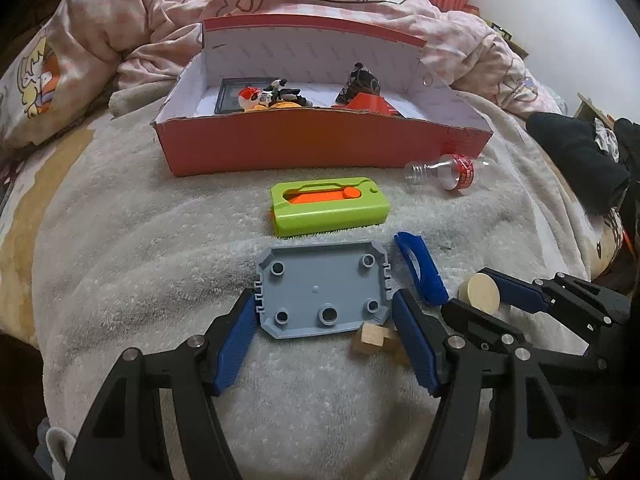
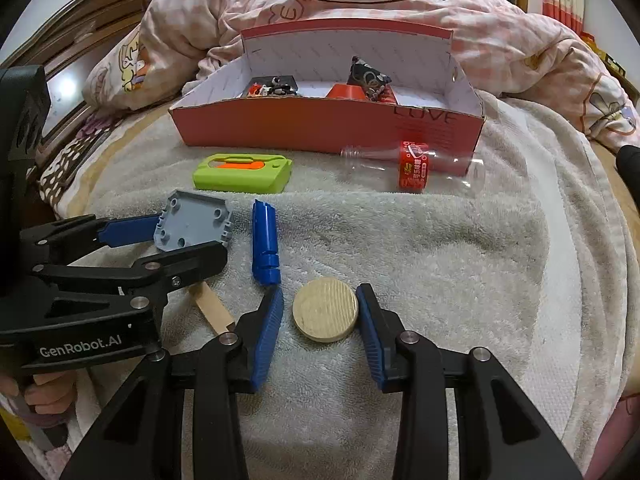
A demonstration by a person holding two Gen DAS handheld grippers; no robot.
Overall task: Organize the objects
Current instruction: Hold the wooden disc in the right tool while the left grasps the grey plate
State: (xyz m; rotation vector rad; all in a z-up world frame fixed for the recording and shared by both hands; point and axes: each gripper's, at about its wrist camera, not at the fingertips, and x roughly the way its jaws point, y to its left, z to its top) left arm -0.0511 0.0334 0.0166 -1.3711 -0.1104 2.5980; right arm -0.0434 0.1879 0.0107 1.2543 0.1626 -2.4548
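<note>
Risk first, left wrist view: left tongs stand wide, blue pads either side of the grey plate, which lies flat on the towel-covered bed. Pads look just beside the plate's edges; contact cannot be confirmed. A thin, flat plate on soft pile may tip or slide out if the pads close on the notched sides only. A wooden block touches the plate's near corner and could be dragged along. Block is partly hidden under plate and tongs. Red box sits beyond, contents half hidden by its front wall.

Right wrist view: right tongs stand wide around the wooden disc, right pad touching or nearly so, left pad slightly apart. Uneven closing could push the disc sideways toward the blue piece. The two tongs work close together, so collision looks possible. Clear bottle lies against the box; its base is hard to make out.
</note>
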